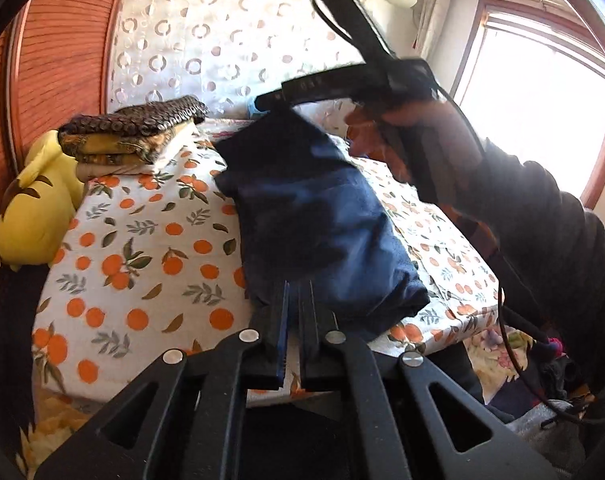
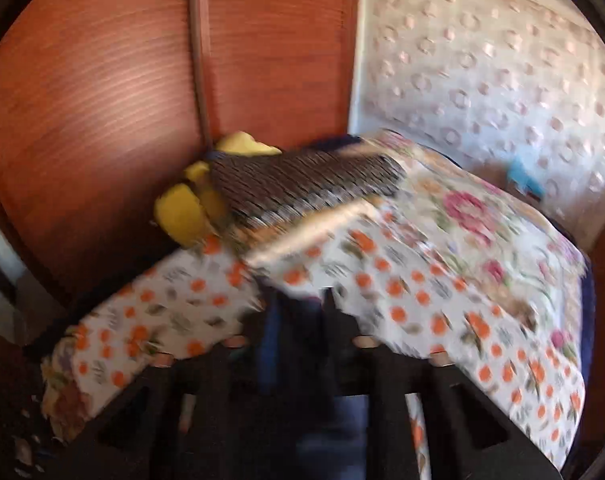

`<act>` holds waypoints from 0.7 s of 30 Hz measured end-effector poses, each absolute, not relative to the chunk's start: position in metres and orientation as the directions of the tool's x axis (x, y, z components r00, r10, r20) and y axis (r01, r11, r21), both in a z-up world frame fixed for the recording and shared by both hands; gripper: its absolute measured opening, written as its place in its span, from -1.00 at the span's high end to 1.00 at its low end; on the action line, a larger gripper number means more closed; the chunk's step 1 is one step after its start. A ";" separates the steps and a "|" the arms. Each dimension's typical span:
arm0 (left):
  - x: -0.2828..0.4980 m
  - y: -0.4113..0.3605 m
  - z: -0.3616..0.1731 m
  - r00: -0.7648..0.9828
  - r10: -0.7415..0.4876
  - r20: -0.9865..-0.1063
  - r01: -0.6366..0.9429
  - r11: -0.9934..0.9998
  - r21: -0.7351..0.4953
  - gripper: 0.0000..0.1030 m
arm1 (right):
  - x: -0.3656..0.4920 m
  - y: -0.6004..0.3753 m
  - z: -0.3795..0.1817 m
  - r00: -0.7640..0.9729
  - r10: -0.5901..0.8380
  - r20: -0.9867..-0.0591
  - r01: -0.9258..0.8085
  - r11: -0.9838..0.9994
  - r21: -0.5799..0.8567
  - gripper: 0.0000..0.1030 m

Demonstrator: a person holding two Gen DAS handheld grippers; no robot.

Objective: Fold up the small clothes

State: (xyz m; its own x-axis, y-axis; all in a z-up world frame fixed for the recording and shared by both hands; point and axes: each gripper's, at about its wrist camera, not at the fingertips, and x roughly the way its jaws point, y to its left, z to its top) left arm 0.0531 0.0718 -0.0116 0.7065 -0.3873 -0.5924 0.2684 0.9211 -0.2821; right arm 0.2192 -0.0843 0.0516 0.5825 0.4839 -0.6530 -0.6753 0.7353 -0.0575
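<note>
The dark blue garment [image 1: 322, 220] is seen part-folded on the orange-print sheet [image 1: 142, 240], w/ one end lifted off the bed by the right gripper [image 1: 276, 100]. In the left wrist view its fingers are closed on the garment's far top corner, approx. where the cloth hangs from the fingertips; in the right wrist view dark blue cloth [image 2: 298, 320] is seen between the blurred fingers, so a pinch on the garment is judged likely. The left gripper [image 1: 294, 292] is seen at the garment's near end, fingers nearly together w/ only a thin gap; whether cloth is caught between them can't be told, the tips lying right at or on the near hem.

The long axis of the garment is laid from the left gripper away toward the right gripper, i.e. near-to-far and slightly leftward. The near end is thus closest to the left hand, the raised far end is held by the right. The next fold is judged to depend on the raised end being carried along this axis toward the near end, over the resting part

A folded stack [image 1: 142, 136] and a yellow plush toy [image 1: 34, 208] are seen well apart at the far left
</note>
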 end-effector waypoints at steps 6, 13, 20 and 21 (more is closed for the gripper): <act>0.083 0.063 -0.018 0.698 -0.403 -0.592 0.256 0.912 -0.319 0.01 | 0.225 -0.142 0.031 0.618 0.389 -0.683 -0.575 0.816 -0.056 -0.15; 0.113 0.051 -0.030 0.663 -0.425 -0.616 0.216 0.897 -0.386 0.01 | 0.235 -0.168 0.005 0.521 0.415 -0.746 -0.534 0.840 0.094 -0.18; 0.120 0.040 -0.070 0.578 -0.422 -0.699 0.165 0.899 -0.407 0.01 | 0.261 -0.163 -0.023 0.437 0.457 -0.775 -0.523 0.830 0.195 -0.23; 0.120 0.040 -0.073 0.576 -0.417 -0.703 0.160 0.901 -0.403 0.00 | 0.267 -0.166 -0.027 0.430 0.458 -0.779 -0.520 0.830 0.201 -0.23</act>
State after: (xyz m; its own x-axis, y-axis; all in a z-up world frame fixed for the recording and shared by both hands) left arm 0.1197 0.0396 -0.0726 0.5761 -0.4166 -0.7033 0.1603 0.9013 -0.4025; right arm 0.2666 -0.1661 -0.0275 0.4295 0.4576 -0.7785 -0.5200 0.8302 0.2011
